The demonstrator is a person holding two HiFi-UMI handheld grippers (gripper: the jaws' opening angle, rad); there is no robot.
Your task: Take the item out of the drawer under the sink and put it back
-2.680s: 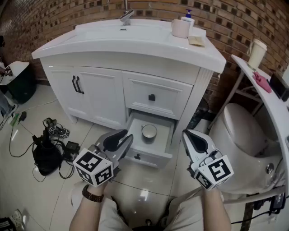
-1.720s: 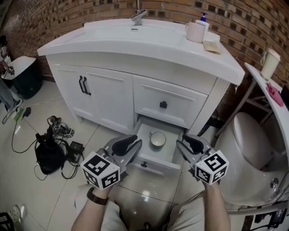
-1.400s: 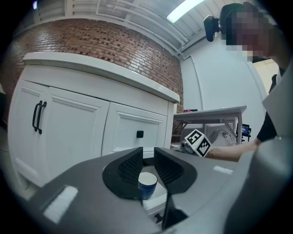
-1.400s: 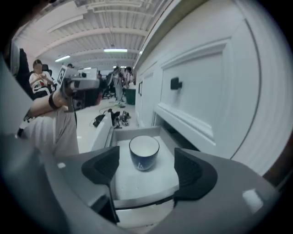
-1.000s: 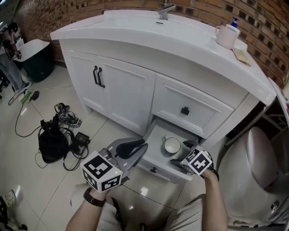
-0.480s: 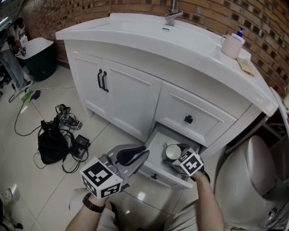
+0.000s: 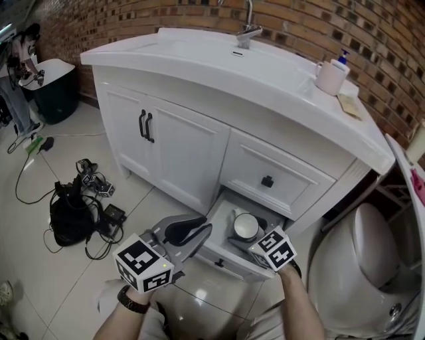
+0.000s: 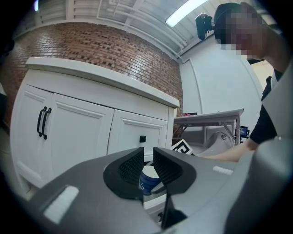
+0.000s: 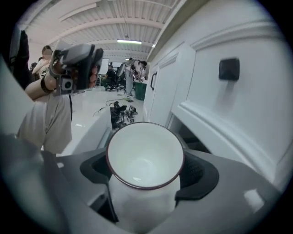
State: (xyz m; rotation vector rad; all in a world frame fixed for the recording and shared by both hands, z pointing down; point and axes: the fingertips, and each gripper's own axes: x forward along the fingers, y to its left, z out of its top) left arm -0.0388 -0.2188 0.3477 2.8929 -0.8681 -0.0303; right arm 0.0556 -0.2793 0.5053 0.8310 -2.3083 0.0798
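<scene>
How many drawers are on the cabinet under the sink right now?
2. The upper drawer is closed. The lower drawer, right under it, is pulled open, and there the right gripper's jaws hold the cup. The doors may hide more.

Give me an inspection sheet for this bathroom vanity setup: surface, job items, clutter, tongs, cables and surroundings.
Surface: white vanity top with faucet; tiled floor below.
Job's things: bottom drawer open; cup held over it.
Clutter: mug and pump bottle on the counter; black gear pile on the floor.
Grippers: right tongs shut on the cup, jaws just been closing; left tongs empty, narrow gap, jaws just been opening.
Cables: black cords trailing on the floor beside the gear.
Surroundings: brick wall behind, toilet at right, dark bin at left.
</scene>
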